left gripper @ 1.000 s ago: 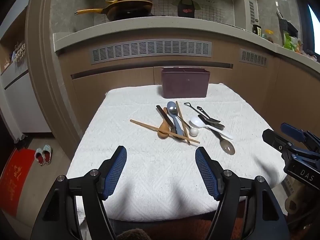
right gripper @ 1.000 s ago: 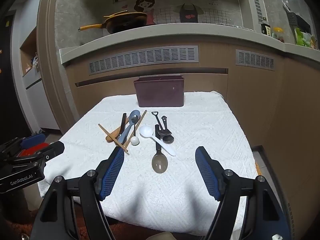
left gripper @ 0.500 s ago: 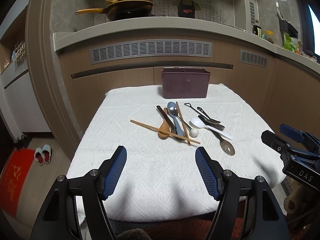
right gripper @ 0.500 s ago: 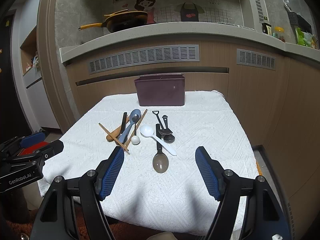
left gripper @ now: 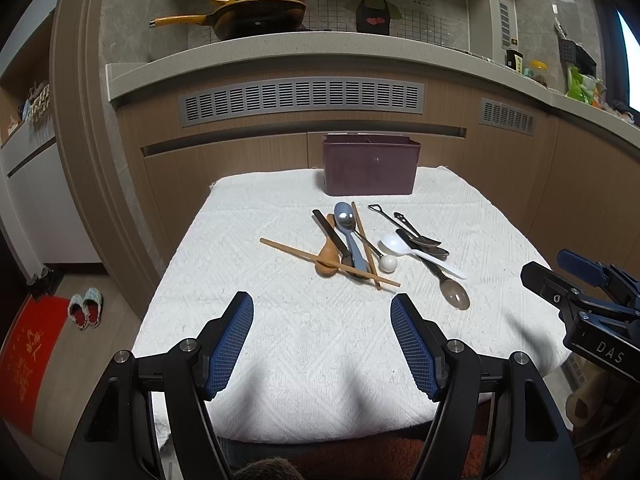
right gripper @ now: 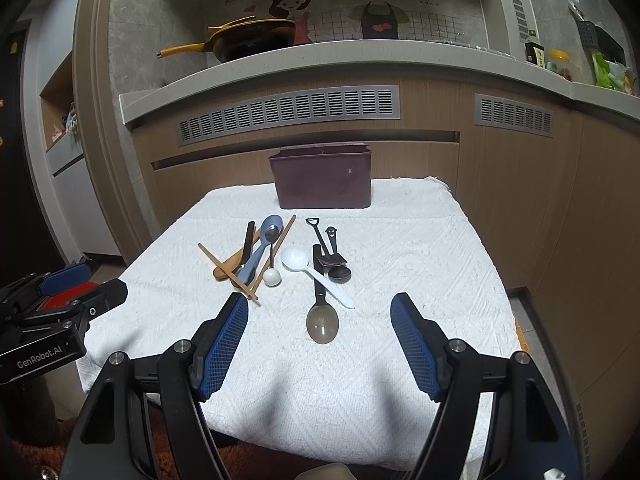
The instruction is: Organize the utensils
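A loose heap of mixed utensils is spread over the middle of the worktop, which is draped in a white textured cloth. In the left cluster a pair of thin wooden chopsticks is crossed over a brown wooden spoon, a grey-blue plastic spoon and a dark flat handle; a small white ball-ended piece lies just beside them. In the right cluster a white plastic spoon is laid across a black-handled spoon with a translucent smoky bowl, with small black metal spoons behind.

These pieces are judged light, stiff and rather slippery; the overlaps mean that one lifted carelessly may drag its neighbours. The smoky-bowled spoon lies nearest and least tangled, and its slim handle would best be pinched across the middle. The chopsticks are better taken near one free end.

A dark maroon rectangular plastic holder stands upright at the far edge of the worktop, well apart from the heap; nothing can be seen inside it.

The left hand-held gripper is held wide apart and empty over the near edge. The right hand-held gripper is likewise spread wide and empty, near the smoky bowl.
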The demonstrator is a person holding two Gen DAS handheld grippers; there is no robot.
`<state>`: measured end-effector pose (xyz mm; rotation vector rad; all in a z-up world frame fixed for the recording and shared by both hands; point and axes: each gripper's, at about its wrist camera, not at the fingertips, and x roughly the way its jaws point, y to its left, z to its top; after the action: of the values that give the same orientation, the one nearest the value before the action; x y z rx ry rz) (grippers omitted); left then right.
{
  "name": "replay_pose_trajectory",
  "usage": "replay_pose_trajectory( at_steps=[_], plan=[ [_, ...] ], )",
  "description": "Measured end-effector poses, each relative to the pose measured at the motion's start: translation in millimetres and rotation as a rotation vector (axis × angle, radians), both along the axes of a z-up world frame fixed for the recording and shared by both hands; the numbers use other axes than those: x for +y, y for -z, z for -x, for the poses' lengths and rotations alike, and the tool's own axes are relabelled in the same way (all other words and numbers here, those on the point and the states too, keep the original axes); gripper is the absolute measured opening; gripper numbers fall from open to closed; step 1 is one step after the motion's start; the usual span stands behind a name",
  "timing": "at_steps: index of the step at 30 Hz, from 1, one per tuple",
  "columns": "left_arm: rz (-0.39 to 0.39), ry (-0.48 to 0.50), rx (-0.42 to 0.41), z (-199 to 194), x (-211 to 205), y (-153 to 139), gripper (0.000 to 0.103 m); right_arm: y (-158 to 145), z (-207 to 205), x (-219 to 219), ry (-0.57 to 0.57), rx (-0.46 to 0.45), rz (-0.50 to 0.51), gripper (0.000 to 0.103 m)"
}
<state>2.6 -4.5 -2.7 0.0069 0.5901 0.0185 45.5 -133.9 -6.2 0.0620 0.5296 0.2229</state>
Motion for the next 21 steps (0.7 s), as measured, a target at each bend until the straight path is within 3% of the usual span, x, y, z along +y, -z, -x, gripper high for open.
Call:
replay_pose_trajectory(
  at_steps=[21],
  plan=[
    [0.002,-0.001,0.004,0.5,-0.4,2.3,0.071,3.1,-0.3,-0.7,-0.003,0.01,-0.006,0.071]
  ],
)
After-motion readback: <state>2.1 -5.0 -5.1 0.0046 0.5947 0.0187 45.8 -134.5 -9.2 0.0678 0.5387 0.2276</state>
